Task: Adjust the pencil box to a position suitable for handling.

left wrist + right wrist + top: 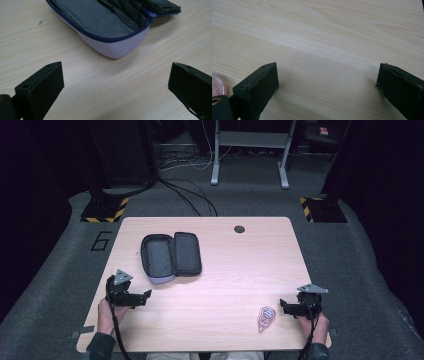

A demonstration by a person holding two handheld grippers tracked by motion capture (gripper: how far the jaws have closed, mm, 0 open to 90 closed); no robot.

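Left gripper [146, 296] low at the near left of the table [225, 270], jaws wide apart, nothing held. Case [171, 256] lying open and flat on the table, just beyond the left gripper, not touching it. In the left gripper view, pale rounded end of the case [115, 47] straight ahead, past the gap between the jaws, bare wood in between.

Right gripper [283, 306] low at the near right, jaws wide apart too, nothing held. Small pink tape roller [265, 317] flat on the table just beside the right gripper, on its left. Case well apart from the right gripper.
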